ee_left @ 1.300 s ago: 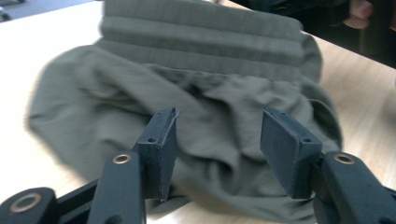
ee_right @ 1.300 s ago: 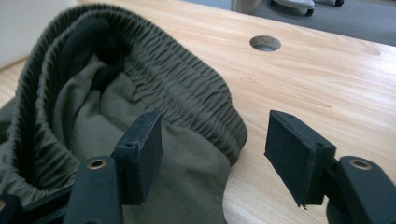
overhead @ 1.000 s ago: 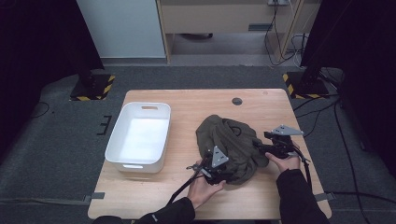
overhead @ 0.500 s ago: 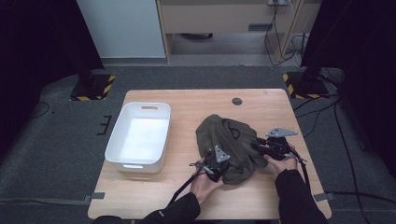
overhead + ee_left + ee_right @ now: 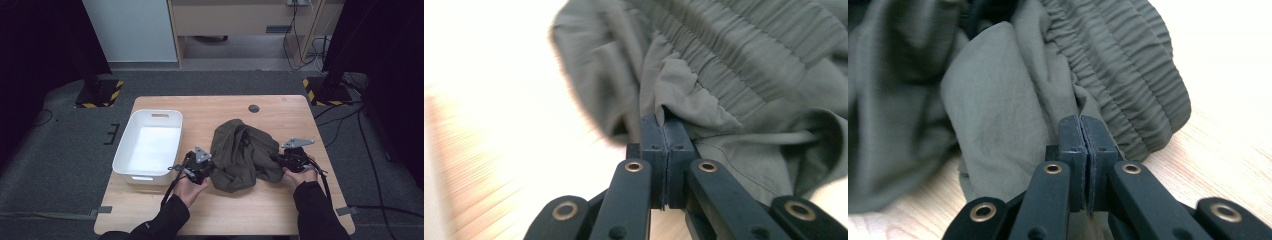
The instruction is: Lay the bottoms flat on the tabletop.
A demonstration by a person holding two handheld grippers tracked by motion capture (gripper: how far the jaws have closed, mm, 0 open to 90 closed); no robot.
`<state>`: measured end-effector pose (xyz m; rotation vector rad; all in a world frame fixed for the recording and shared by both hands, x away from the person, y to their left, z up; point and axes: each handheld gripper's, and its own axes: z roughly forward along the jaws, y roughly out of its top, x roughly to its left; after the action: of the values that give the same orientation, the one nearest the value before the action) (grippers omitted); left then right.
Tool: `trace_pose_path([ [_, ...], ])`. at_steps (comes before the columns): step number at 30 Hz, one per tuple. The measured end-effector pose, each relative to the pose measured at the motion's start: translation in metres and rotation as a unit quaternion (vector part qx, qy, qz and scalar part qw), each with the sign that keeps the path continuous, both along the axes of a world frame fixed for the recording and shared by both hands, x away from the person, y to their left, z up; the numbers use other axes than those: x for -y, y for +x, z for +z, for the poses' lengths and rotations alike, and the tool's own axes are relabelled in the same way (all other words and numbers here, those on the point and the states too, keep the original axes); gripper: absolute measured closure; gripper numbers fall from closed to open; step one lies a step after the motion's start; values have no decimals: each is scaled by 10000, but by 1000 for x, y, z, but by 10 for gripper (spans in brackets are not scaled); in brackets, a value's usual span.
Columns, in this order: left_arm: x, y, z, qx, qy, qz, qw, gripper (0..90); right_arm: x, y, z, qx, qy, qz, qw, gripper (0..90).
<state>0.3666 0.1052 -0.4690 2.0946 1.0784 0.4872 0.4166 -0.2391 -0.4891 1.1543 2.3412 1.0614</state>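
We see olive garment (image 5: 243,155) bunched right of centre on wooden table (image 5: 220,107), just beside white bin (image 5: 148,147). Far half of table bare; front strip bare between forearms. Bin near left edge, holds nothing we can see. Left gripper (image 5: 206,166) at garment's left side, jaws just closed, clamped on fabric fold by elastic waistband (image 5: 724,60). Right gripper (image 5: 276,159) at garment's right side, jaws just closed, pinching cloth beside gathered band (image 5: 1128,75). Right gripper near table's right edge.
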Motion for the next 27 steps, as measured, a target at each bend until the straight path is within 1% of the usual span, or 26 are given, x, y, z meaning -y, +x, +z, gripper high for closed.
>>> trace_pose_path([
  [1, -2, 0, -1, -1, 5, 48, 10000, 891, 0, 0, 0, -1, -4, -25, 10000, 883],
  [2, -3, 0, -3, -34, -43, 81, 10000, 890, 0, 0, 0, 2, 22, -43, 10000, 875],
  [3, -3, 0, -4, -47, -71, 81, 9999, 889, 1, 1, 0, 28, 39, -49, 10000, 852],
  [5, 1, -1, -2, -8, -124, 51, 9999, 885, 2, 0, 2, 137, 107, -87, 9998, 779],
  [6, 2, -2, -1, 13, -177, 37, 9998, 880, 3, 0, 4, 239, 151, -171, 9995, 741],
  [7, 2, -3, 1, 41, -260, 13, 9997, 868, 5, 0, 5, 281, 184, -206, 9992, 725],
  [8, 2, -4, 2, 102, -315, -6, 9995, 845, 7, 0, 7, 355, 241, -277, 9987, 690],
  [9, 1, -6, 4, 143, -396, -16, 9991, 800, 8, 1, 9, 440, 309, -387, 9978, 632],
  [10, 1, -7, 5, 177, -497, -39, 9986, 767, 10, 2, 10, 506, 362, -462, 9970, 600],
  [11, 1, -9, 7, 208, -579, -58, 9981, 736, 12, 3, 10, 594, 392, -568, 9959, 540],
  [12, 1, -12, 9, 300, -630, -87, 9975, 698, 13, 5, 10, 659, 409, -683, 9946, 498],
  [13, 2, -14, 11, 413, -683, -141, 9967, 659, 15, 8, 10, 672, 446, -777, 9937, 470],
  [14, 3, -16, 13, 438, -776, -176, 9959, 620, 16, 10, 9, 679, 498, -862, 9927, 419],
  [15, 5, -17, 15, 471, -820, -233, 9952, 599, 16, 12, 8, 678, 535, -954, 9917, 388],
  [16, 8, -19, 15, 566, -860, -309, 9942, 560, 17, 15, 6, 646, 570, -984, 9914, 373],
  [17, 11, -20, 15, 670, -871, -383, 9932, 520, 17, 17, 5, 604, 607, -994, 9914, 354],
  [18, 14, -21, 13, 730, -842, -426, 9929, 471, 17, 19, 4, 585, 630, -1007, 9912, 336],
  [20, 19, -23, 9, 743, -888, -600, 9915, 399, 16, 22, 1, 520, 676, -1010, 9912, 313],
  [21, 22, -24, 6, 721, -860, -650, 9916, 387, 15, 23, -1, 503, 688, -1012, 9912, 306],
  [23, 27, -25, 1, 674, -850, -772, 9911, 354, 14, 27, -5, 379, 736, -1022, 9913, 273],
  [25, 31, -25, -4, 685, -745, -817, 9915, 324, 14, 31, -10, 266, 808, -1053, 9908, 263],
  [26, 34, -24, -6, 688, -668, -841, 9918, 320, 14, 32, -11, 221, 822, -1037, 9910, 256],
  [27, 36, -23, -9, 693, -624, -836, 9921, 317, 13, 34, -14, 157, 857, -1078, 9904, 252],
])
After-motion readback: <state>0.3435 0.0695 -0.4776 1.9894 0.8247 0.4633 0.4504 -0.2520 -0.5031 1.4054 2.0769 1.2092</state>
